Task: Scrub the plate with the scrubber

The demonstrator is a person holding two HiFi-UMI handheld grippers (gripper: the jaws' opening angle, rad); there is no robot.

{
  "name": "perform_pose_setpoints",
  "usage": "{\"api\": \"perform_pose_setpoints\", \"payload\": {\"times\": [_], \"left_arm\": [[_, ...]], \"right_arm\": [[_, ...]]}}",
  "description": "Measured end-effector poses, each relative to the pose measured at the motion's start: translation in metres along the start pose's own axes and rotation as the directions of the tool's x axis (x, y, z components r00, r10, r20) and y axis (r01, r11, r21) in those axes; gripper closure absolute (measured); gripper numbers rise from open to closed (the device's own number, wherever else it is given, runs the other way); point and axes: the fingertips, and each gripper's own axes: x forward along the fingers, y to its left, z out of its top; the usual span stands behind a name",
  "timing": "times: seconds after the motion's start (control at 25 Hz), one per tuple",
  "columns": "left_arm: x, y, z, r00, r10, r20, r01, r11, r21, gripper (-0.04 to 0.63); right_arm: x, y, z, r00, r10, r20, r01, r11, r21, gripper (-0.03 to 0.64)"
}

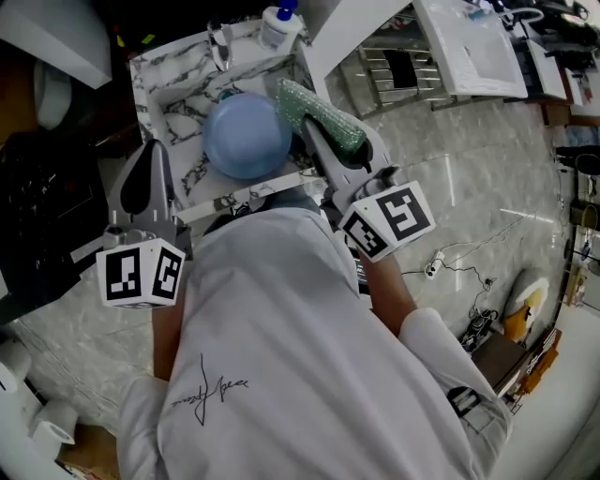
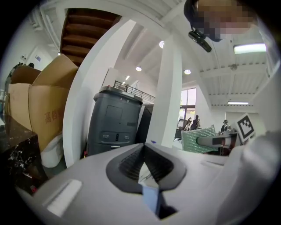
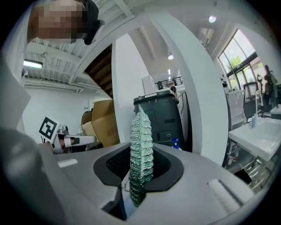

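Rim pinched in the left tool (image 2: 145, 158), the blue plate (image 1: 246, 136) looks rigid, smooth, likely slippery; right tool (image 3: 140, 151) squeezes the soft, springy scrubber (image 1: 323, 117).

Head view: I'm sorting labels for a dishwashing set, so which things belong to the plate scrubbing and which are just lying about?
Job: round blue plate; green mesh scrubber, held in the right tongs; marble-patterned basin.
Lying about: white bottle with blue cap; metal wire rack; white cable on the floor.
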Motion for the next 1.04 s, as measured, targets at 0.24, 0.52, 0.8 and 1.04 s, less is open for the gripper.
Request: {"api": "perform_pose_setpoints", "payload": {"times": [0.24,0.52,0.8,1.04], "left_arm": [[0.005,-0.012,0.010,0.999,-0.046,0.027,0.046,0.999,-0.017,0.543],[0.007,-0.019,0.002,0.997,-0.074,0.005,0.074,0.997,-0.020,0.543],[0.001,-0.023,-0.003,0.997,-0.076,-0.013,0.076,0.997,-0.022,0.543],[-0.006,-0.024,-0.011,0.996,-0.083,-0.028,0.082,0.996,-0.028,0.543]], "right_arm": [[-0.001,0.004,0.013,1.000,0.000,0.021,0.000,1.000,-0.013,0.552],[-0.004,0.009,0.016,0.999,0.002,0.032,-0.002,1.000,0.006,0.552],[-0.006,0.015,0.018,1.000,0.005,0.024,-0.005,1.000,-0.010,0.552],[-0.007,0.024,0.013,1.000,0.013,0.019,-0.012,1.000,-0.014,0.552]]}}
